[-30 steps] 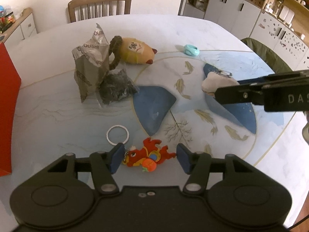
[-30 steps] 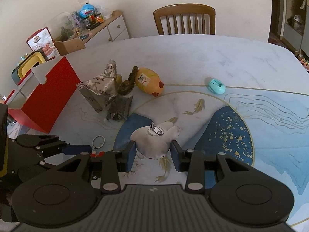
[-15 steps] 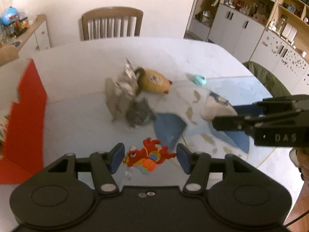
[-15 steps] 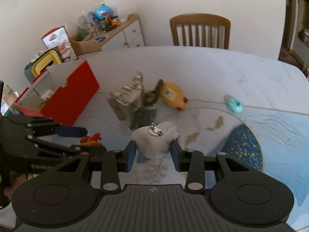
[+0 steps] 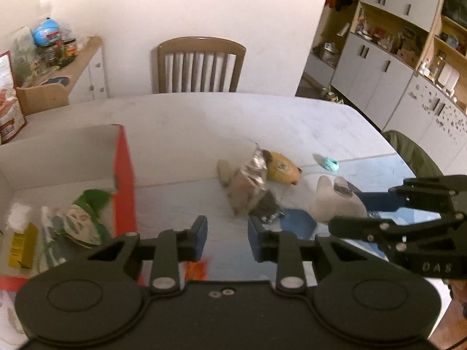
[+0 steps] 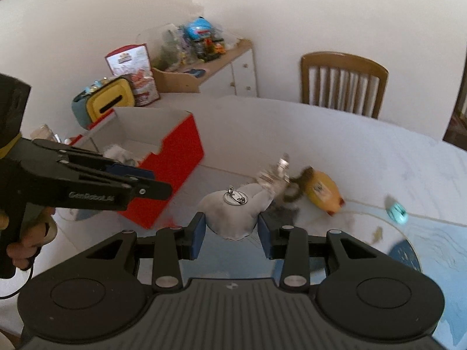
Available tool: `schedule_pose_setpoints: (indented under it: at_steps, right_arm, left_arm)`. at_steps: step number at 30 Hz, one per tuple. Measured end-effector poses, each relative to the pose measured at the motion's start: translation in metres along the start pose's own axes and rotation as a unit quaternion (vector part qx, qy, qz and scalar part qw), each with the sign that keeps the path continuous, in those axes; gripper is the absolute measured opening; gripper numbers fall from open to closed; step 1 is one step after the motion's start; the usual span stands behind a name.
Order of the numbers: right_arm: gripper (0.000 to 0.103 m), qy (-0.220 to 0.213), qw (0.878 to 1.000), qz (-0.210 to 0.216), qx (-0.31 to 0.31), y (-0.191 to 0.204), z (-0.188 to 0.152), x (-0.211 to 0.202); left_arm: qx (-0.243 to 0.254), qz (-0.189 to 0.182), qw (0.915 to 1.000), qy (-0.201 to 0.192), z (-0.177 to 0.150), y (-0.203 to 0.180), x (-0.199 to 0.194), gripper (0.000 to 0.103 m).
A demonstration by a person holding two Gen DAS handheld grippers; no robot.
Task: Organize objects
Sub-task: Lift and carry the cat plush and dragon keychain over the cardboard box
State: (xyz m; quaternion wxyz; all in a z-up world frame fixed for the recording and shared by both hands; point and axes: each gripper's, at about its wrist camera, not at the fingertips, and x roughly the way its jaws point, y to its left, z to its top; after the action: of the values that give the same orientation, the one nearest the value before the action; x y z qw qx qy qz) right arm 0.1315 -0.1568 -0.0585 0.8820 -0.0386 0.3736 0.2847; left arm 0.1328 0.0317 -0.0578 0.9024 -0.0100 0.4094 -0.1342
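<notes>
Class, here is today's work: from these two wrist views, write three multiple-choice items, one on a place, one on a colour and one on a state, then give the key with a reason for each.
1. Where does the red box stand?
A. On the table
B. On the chair
C. On the sideboard

2. What colour is the toy beside the silver packet?
A. Green
B. Purple
C. Yellow

3. What is the right gripper doing?
A. Open, empty
B. Shut on the pale plush toy
C. Shut on the turquoise item

Key:
1 A: the red box rests on the table.
2 C: the toy beside the silver packet is yellow.
3 B: the right gripper clamps the pale plush toy between its fingers.
</notes>
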Motion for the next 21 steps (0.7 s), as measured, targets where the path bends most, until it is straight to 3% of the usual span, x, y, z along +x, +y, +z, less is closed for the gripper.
schedule_pose_setpoints:
  at_steps: [6,10,16,19,21]
  right_arm:
    - [0.038,-0.009,1.000,-0.002,0.009,0.012,0.008,0.006]
    - [0.038,-0.001,1.000,-0.002,0.013,0.014,0.002,0.008]
    - [0.038,0.016,0.999,-0.003,0.028,0.010,-0.009,0.017]
    - [0.038,0.024,0.999,-0.002,0.032,0.007,-0.015,0.020]
    - [0.038,0.028,0.999,-0.002,0.033,0.004,-0.018,0.020]
  left_arm:
    - [0.014,0.009,0.9998,0.006,-0.001,0.027,-0.003,0.025]
    - [0.020,0.000,0.9996,0.022,-0.016,0.040,-0.003,0.030]
    - [0.046,0.002,0.9975,0.055,-0.043,0.032,0.023,0.035]
    - [0.043,0.008,0.9967,0.068,-0.054,0.023,0.040,0.040]
    - [0.043,0.016,0.9963,0.072,-0.062,0.017,0.049,0.055]
